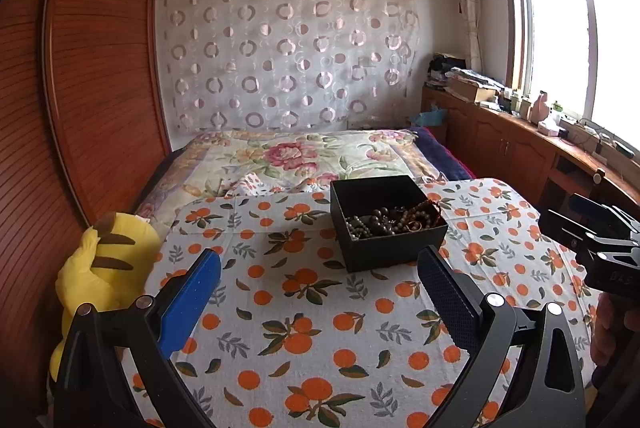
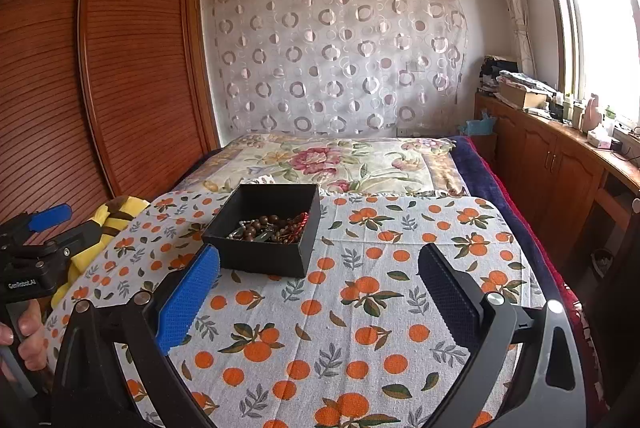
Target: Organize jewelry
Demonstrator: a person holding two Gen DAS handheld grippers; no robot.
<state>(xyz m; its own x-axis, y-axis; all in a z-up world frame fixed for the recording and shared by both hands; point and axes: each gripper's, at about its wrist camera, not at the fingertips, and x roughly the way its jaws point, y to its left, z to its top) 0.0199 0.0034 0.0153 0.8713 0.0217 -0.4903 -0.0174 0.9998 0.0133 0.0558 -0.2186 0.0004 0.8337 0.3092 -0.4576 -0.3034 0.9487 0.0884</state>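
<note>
A black open box [image 1: 394, 248] stands on the orange-print cloth [image 1: 304, 308]. It holds a tangle of bead bracelets and necklaces [image 1: 394, 220], brown, dark and silver. My left gripper [image 1: 320, 260] is open and empty, just in front of the box. In the right wrist view the box [image 2: 264, 256] sits ahead and left, with the beads [image 2: 272, 228] inside. My right gripper [image 2: 318, 260] is open and empty, near the box's right front corner. Each gripper's body shows at the edge of the other view.
A yellow plush toy [image 1: 100, 268] lies at the cloth's left edge. A floral bed cover [image 1: 288, 156] lies beyond the box. A wooden wardrobe [image 1: 80, 76] stands left. A wooden cabinet [image 2: 560, 156] with clutter runs along the window at right.
</note>
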